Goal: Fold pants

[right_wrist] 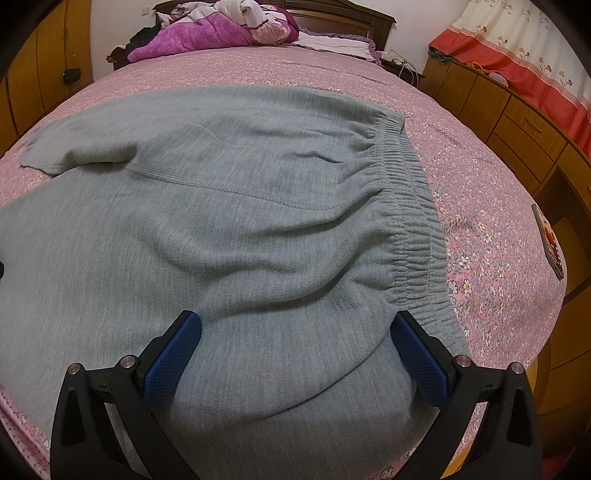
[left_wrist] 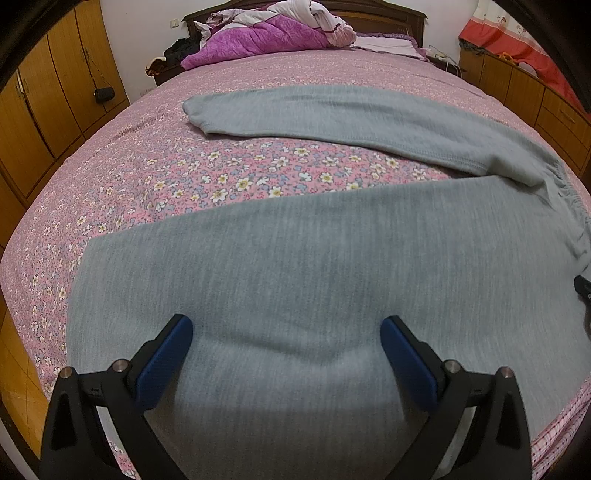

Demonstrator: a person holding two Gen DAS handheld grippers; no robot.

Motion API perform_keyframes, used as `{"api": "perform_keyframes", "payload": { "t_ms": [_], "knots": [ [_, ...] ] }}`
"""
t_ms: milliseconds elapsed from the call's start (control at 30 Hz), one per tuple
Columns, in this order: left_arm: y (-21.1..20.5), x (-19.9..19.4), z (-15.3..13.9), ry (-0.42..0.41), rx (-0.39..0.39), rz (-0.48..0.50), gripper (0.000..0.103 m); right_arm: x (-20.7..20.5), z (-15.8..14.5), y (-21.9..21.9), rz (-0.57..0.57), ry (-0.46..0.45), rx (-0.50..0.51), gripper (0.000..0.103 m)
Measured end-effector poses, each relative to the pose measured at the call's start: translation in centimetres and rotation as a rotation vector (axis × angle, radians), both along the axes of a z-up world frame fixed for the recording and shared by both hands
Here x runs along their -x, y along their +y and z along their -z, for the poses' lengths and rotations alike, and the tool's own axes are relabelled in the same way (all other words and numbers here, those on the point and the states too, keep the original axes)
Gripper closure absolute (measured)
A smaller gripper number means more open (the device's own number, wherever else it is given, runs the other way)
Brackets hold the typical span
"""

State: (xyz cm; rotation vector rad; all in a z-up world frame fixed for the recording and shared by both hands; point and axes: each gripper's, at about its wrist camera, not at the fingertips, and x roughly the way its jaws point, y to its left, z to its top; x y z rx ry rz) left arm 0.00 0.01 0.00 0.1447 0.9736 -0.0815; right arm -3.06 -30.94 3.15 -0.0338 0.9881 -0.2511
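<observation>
Grey fleece pants [left_wrist: 295, 266] lie spread flat on the bed, legs apart in a V. In the left wrist view the near leg fills the foreground and the far leg [left_wrist: 325, 110] stretches back left. My left gripper [left_wrist: 286, 328] is open, its blue pads over the near leg close to the bed's front edge. In the right wrist view the pants [right_wrist: 221, 206] show their seat and elastic waistband [right_wrist: 410, 206] on the right. My right gripper [right_wrist: 295, 325] is open over the hip area, its right finger by the waistband's near end.
The bed has a pink flowered sheet [left_wrist: 221, 177]. A purple quilt [left_wrist: 266, 33] is piled at the headboard. Wooden wardrobes [left_wrist: 44, 103] stand left, a wooden dresser [right_wrist: 517, 122] right. A phone-like object [right_wrist: 550, 240] lies at the bed's right edge.
</observation>
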Motion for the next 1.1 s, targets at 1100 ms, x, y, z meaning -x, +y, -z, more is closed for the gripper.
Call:
{"api": "perform_keyframes", "payload": {
  "t_ms": [1100],
  "knots": [
    [0.01, -0.11, -0.10, -0.002, 0.001, 0.001, 0.000, -0.06, 0.26, -0.17, 0.000, 0.002, 0.010, 0.003]
  ]
}}
